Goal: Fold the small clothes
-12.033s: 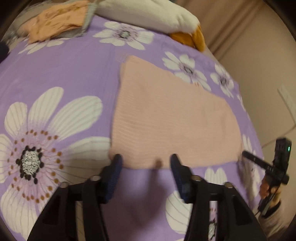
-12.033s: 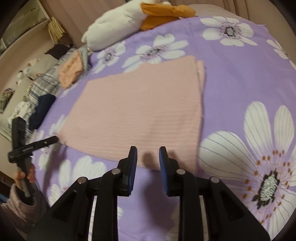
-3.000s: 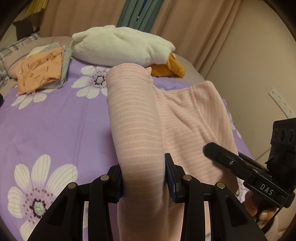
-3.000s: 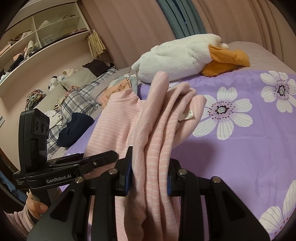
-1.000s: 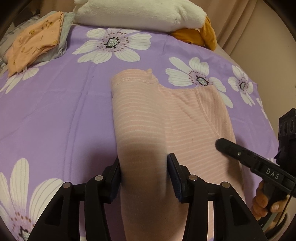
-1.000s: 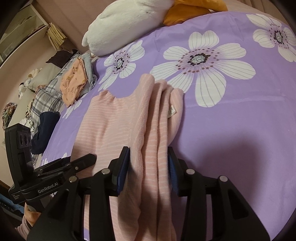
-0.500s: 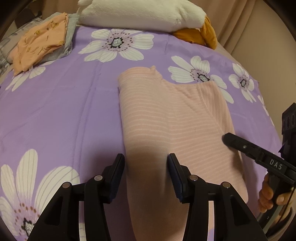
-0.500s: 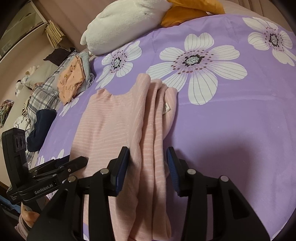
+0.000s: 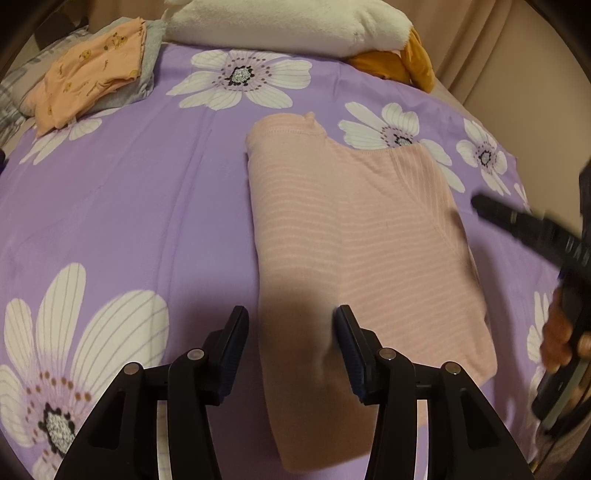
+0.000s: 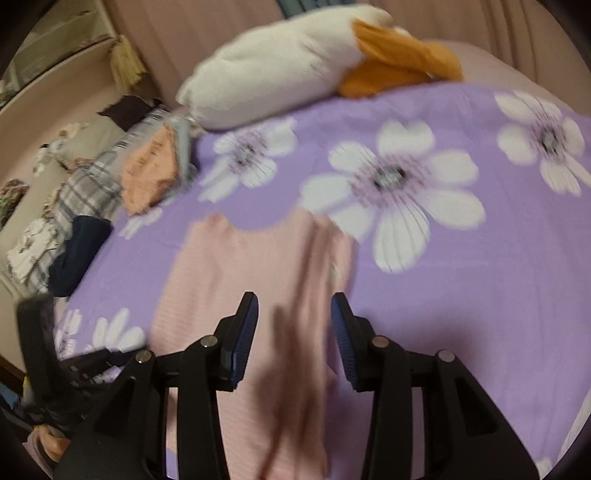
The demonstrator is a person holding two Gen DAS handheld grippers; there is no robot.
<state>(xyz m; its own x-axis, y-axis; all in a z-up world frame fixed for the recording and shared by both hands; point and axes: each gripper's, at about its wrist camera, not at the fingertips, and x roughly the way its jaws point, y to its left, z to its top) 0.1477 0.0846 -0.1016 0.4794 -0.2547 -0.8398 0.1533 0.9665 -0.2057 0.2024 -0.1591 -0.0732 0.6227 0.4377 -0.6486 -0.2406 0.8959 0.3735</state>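
A pink striped garment [image 9: 354, 236] lies folded lengthwise on the purple flowered bedspread [image 9: 129, 206]. My left gripper [image 9: 291, 347] is open, its jaws standing either side of the garment's near left edge, just above it. My right gripper [image 10: 293, 339] is open over the garment's right part [image 10: 258, 280], where layered folds lie; this view is blurred. The right gripper also shows in the left wrist view [image 9: 528, 229] at the right edge, and the left gripper shows in the right wrist view [image 10: 74, 362] at lower left.
A white and orange plush toy [image 9: 295, 26] lies at the head of the bed. An orange and grey pile of folded clothes [image 9: 92, 74] sits at far left. Plaid and dark clothes [image 10: 74, 221] lie off the bed's left side.
Both grippers have let go of the pink garment and opened wider. The garment now lies flat on the bedspread. Both grippers have pulled back a little; the right one is moving.
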